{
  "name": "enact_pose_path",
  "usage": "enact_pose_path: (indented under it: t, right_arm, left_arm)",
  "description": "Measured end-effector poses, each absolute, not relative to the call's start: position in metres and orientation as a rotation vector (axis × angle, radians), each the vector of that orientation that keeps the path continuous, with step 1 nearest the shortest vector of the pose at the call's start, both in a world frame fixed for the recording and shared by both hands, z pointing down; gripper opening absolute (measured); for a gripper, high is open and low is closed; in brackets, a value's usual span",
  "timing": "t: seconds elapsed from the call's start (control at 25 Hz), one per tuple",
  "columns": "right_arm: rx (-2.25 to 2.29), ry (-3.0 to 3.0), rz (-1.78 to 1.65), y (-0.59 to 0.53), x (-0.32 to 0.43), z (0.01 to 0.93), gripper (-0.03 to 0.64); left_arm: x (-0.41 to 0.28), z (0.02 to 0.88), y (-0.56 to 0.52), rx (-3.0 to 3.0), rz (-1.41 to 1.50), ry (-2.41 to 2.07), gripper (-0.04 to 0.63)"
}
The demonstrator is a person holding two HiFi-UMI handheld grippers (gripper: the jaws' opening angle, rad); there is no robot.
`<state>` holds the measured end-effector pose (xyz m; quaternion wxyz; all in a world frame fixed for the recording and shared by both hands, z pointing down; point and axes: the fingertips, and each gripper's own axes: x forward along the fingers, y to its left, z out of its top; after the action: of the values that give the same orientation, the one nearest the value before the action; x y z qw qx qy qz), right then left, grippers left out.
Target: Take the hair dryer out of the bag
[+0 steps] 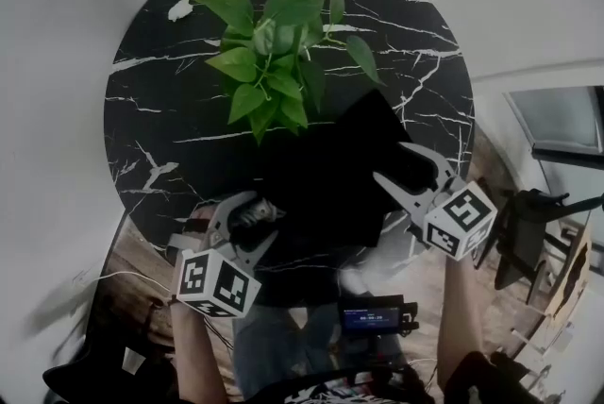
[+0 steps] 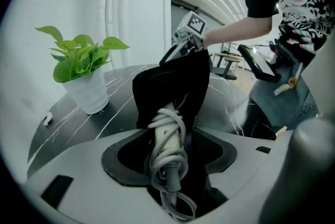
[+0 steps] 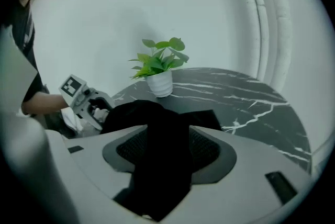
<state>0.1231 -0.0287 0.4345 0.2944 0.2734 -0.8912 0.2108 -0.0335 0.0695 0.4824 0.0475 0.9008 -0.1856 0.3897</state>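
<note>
On the round black marble table with white veins (image 1: 151,100) we saw a white pot (image 2: 88,93) holding a green leafy plant (image 2: 78,55). Right of it, the black cloth bag (image 2: 175,79) hid most of the cream hair dryer (image 2: 166,129). Only its cord-wound handle stuck out of the bag's mouth, between the parted jaws of the left gripper (image 2: 170,133). The right gripper (image 3: 166,131) was open too, with bag fabric draped between its jaws. Each marker cube (image 1: 217,282) bore black-and-white squares. Print on the lit screen (image 1: 371,317) was too small to read.
</note>
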Motion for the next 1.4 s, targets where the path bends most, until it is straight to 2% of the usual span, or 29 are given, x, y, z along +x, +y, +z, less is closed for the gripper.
enact_pose_path:
  t: [0.12, 0.2, 0.44, 0.88, 1.08, 1.16, 1.24, 1.4]
  right_arm:
    - [0.379, -2.365, 0.707, 0.013, 0.110, 0.429, 0.204]
    - [0.331, -2.340, 0.694, 0.022, 0.122, 0.421, 0.214]
    - [0.562, -2.488, 0.679, -0.019, 0.140, 0.388, 0.219]
    - [0.769, -2.168, 0.264, -0.067, 0.121, 0.473, 0.232]
    - [0.820, -2.099, 0.397, -0.064, 0.126, 0.495, 0.229]
    - [0.853, -2.108, 0.427, -0.063, 0.129, 0.494, 0.188]
    - [0.879, -2.102, 0.408, -0.063, 0.132, 0.493, 0.062]
    - [0.924, -2.096, 0.416, -0.065, 0.140, 0.489, 0.032]
  left_arm:
    - [-0.032, 0.486, 0.064, 2.726, 1.189, -0.644, 0.251]
    - [-0.031, 0.486, 0.061, 2.712, 1.193, -0.662, 0.250]
    - [-0.019, 0.475, 0.051, 2.708, 1.049, -0.673, 0.250]
    - [-0.010, 0.477, 0.045, 2.675, 1.017, -0.699, 0.250]
    - [-0.008, 0.479, 0.045, 2.653, 1.041, -0.714, 0.249]
    - [-0.008, 0.478, 0.045, 2.653, 1.047, -0.720, 0.245]
    - [-0.009, 0.478, 0.045, 2.660, 1.047, -0.719, 0.241]
    - [-0.009, 0.477, 0.047, 2.680, 1.054, -0.715, 0.237]
